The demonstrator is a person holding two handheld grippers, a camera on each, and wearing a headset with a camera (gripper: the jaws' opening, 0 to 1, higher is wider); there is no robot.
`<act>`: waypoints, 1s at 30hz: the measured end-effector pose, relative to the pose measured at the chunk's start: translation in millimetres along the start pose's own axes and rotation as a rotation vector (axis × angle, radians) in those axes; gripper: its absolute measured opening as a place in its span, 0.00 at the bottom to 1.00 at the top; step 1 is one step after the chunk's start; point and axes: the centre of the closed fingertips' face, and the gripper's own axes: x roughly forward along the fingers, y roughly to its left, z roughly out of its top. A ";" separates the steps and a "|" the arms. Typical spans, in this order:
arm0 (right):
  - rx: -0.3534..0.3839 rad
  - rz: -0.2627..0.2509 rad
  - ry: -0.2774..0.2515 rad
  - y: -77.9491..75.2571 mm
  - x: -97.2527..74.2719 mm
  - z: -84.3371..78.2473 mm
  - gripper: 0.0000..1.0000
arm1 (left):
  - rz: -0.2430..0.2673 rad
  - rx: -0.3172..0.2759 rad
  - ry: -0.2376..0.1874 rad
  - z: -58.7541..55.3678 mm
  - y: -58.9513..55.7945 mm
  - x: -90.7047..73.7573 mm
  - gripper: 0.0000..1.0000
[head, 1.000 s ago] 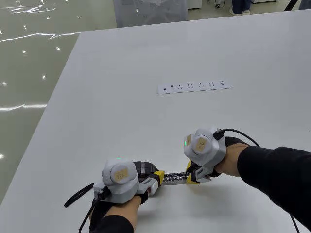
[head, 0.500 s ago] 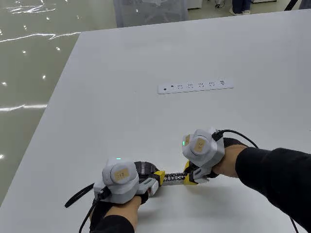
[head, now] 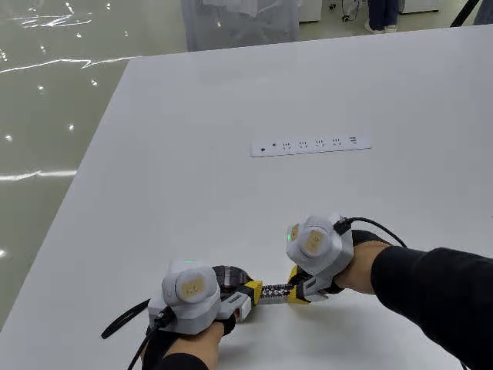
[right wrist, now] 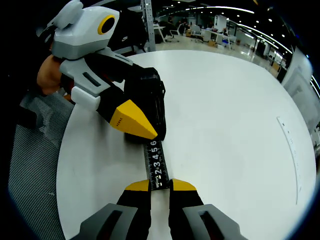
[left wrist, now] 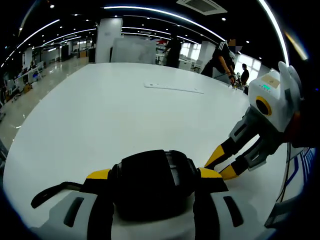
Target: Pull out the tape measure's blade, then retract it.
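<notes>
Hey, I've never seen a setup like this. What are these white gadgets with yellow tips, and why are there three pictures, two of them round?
Those are not robot arms. A person holds a tool in each hand, and each tool ends in a two-jaw claw with yellow tips. The plain picture comes from a camera on the person's head, looking down at a white table. The two round pictures come from fisheye cameras riding on the tools, each looking along its own claw. The left claw is shut on the black tape measure. The right claw pinches the end of the blade, and a short stretch of blade is out of the case. Farther back on the table lies a white power strip.
</notes>
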 end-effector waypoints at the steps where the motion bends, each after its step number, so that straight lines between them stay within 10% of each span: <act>1: -0.003 -0.001 -0.003 0.3 0.6 0.8 0.07 | -0.001 0.001 0.000 0.0 0.0 0.1 0.60; 30: 0.001 0.009 -0.037 1.9 11.0 21.6 0.07 | -0.005 -0.018 0.003 0.7 1.6 0.5 0.60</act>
